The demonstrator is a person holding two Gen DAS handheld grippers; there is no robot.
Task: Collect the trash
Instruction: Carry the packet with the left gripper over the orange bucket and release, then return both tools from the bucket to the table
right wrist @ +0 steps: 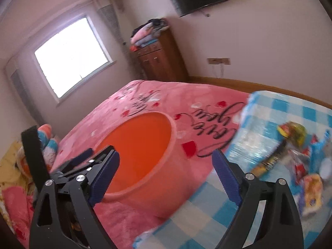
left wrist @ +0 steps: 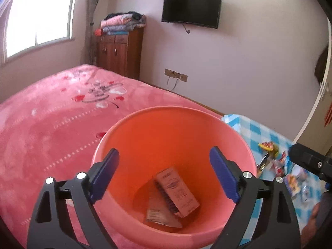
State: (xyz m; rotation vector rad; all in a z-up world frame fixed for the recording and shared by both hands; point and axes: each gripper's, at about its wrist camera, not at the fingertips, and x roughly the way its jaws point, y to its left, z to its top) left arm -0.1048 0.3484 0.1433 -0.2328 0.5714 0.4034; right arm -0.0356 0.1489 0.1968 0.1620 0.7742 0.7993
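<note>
An orange plastic bucket [left wrist: 166, 132] stands on the pink bed. A brown cardboard box [left wrist: 178, 191] and a flat wrapper [left wrist: 159, 217] lie at its bottom. My left gripper [left wrist: 165, 172] hovers over the bucket's mouth, open and empty. Several colourful snack wrappers [left wrist: 278, 161] lie on a blue checked cloth [left wrist: 253, 130] to the right of the bucket. My right gripper [right wrist: 166, 176] is open and empty, between the bucket [right wrist: 145, 141] and the wrappers [right wrist: 294, 157]. The left gripper shows in the right wrist view [right wrist: 83, 161], at the bucket's left rim.
The pink blanket [left wrist: 51, 124] covers the bed. A wooden cabinet [left wrist: 120, 51] with folded clothes stands against the far wall. A television [left wrist: 191, 10] hangs on the wall. A window [left wrist: 39, 16] is at the left. The blue checked cloth [right wrist: 207, 217] lies under my right gripper.
</note>
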